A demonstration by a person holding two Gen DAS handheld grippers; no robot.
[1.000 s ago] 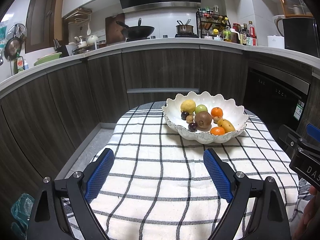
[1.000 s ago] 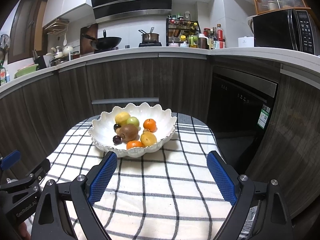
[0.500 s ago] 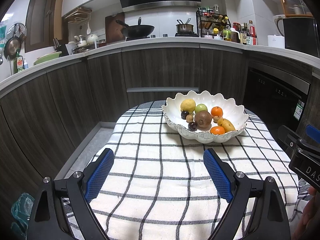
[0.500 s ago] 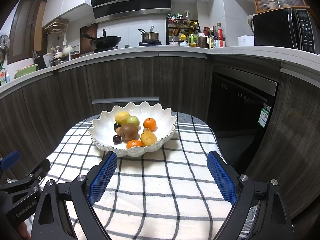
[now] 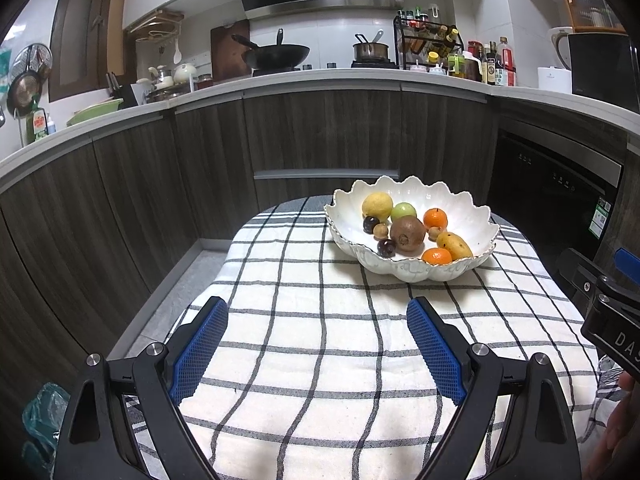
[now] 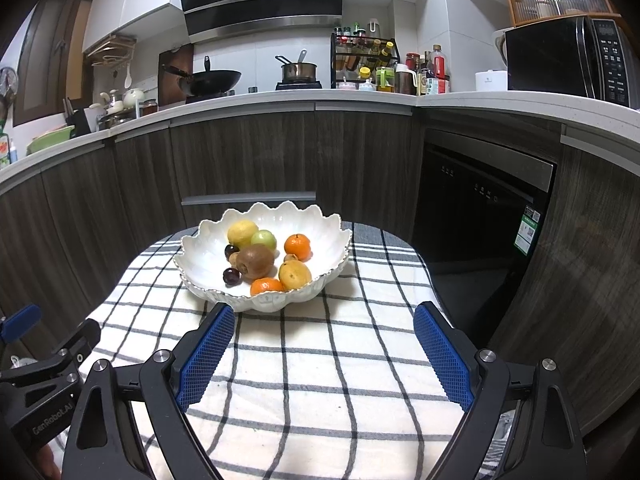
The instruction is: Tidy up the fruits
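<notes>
A white scalloped bowl (image 5: 352, 208) (image 6: 200, 256) stands at the far end of a checked cloth (image 5: 320, 320) (image 6: 312, 360). Inside lie a lemon (image 5: 377, 206), a green fruit (image 5: 403, 212), a brown kiwi (image 5: 407, 234), two oranges (image 5: 435, 218), a yellow mango (image 5: 454, 245), dark plums (image 5: 386, 247) and small brown fruits. My left gripper (image 5: 317, 320) hovers open over the near cloth, well short of the bowl. My right gripper (image 6: 324, 328) is open too, its left fingertip close to the bowl's near rim. Nothing is between either pair of fingers.
Dark wood cabinets curve behind the table, with a dishwasher front (image 6: 480, 208) at the right. The counter holds a wok (image 5: 280, 54), a pot, a spice rack (image 6: 364, 60) and a microwave (image 6: 568, 60). The table drops off at both sides of the cloth.
</notes>
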